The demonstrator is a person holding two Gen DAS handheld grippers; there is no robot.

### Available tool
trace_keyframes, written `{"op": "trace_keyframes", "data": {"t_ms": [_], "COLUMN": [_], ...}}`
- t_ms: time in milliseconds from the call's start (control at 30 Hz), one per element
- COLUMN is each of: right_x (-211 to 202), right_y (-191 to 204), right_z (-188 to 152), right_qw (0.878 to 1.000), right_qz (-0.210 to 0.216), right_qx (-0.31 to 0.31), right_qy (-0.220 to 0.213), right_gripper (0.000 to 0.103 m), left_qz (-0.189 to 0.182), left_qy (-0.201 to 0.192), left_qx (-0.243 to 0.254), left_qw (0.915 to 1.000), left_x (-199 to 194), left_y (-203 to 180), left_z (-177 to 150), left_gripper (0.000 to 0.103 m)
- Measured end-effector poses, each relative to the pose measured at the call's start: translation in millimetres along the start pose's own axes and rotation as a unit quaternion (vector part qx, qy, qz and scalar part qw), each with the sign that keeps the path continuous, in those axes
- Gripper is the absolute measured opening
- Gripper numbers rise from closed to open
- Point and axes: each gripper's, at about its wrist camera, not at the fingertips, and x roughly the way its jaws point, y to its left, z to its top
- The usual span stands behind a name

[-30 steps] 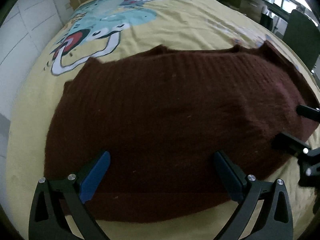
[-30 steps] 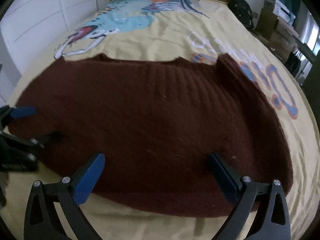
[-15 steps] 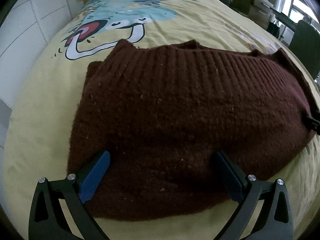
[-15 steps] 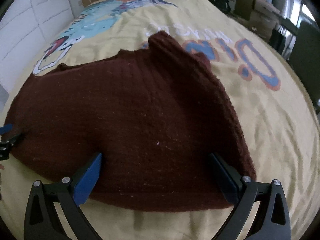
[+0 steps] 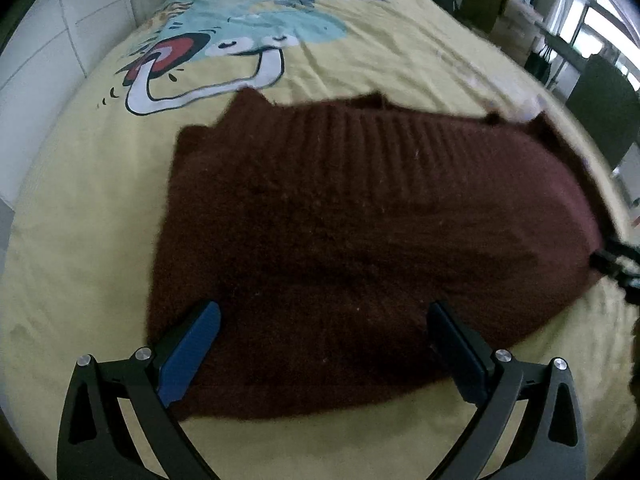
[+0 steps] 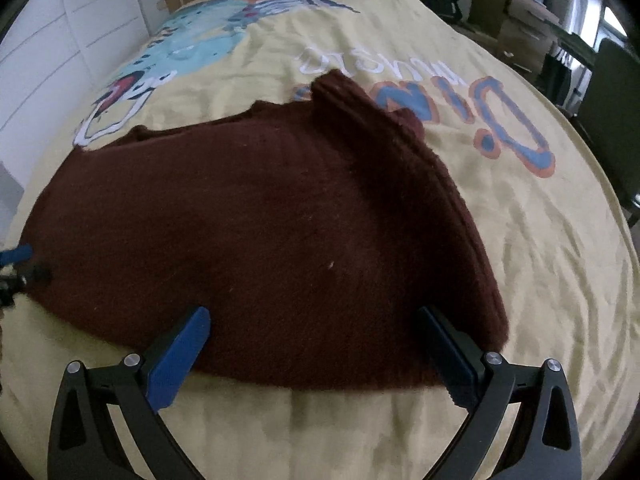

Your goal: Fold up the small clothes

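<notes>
Both tongs hang wide open and grasping nothing: the left tongs (image 5: 320, 344) over the near-left hem of the maroon sweater (image 5: 360, 232), the right tongs (image 6: 316, 344) over its near-right hem. Compared with a second ago the sweater looks narrower, its left side now doubled in to a straight edge on the yellow bedspread (image 5: 80, 208), and the tongs have spread apart toward opposite ends. That reads as one fold down, with the raised ridge (image 6: 384, 128) on the right probably next.
</notes>
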Motion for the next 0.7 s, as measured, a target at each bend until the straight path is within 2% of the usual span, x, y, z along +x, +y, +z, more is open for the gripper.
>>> {"op": "trace_keyframes", "data": {"t_ms": [100, 200, 267, 400, 600, 700], "right_x": [-13.7, -28.4, -34.3, -39.9, -36.0, -36.2], "right_y": [2.1, 1.8, 1.2, -8.6, -30.7, -42.4], "right_z": [-5.7, -15.2, -21.5, -35.2, -50.1, -55.2], "right_qw": [1.0, 1.0, 1.0, 1.0, 0.999, 0.998], "right_qz": [0.001, 0.004, 0.003, 0.006, -0.015, -0.023], "right_qx": [-0.004, -0.002, 0.001, 0.02, 0.041, 0.052], "right_qy": [-0.001, -0.009, -0.01, -0.007, 0.014, 0.019], "right_gripper": [0.103, 0.103, 0.103, 0.103, 0.103, 0.103], "left_qz": [-0.003, 0.0, -0.01, -0.061, -0.062, -0.067], "left_qy": [-0.005, 0.017, 0.038, 0.075, 0.08, 0.091], "left_qx": [-0.029, -0.074, -0.113, -0.185, -0.18, -0.155], "left_qw": [0.9996, 0.9971, 0.9928, 0.9779, 0.9784, 0.9814], "left_x": [-16.5, -13.5, -1.9, 25.6, 39.2, 42.9], "left_y": [22.8, 56.5, 78.5, 104.1, 92.0, 78.3], "left_z": [7.6, 13.6, 12.1, 5.2, 4.6, 5.3], "left_gripper": [0.102, 0.102, 0.102, 0.102, 0.102, 0.099]}}
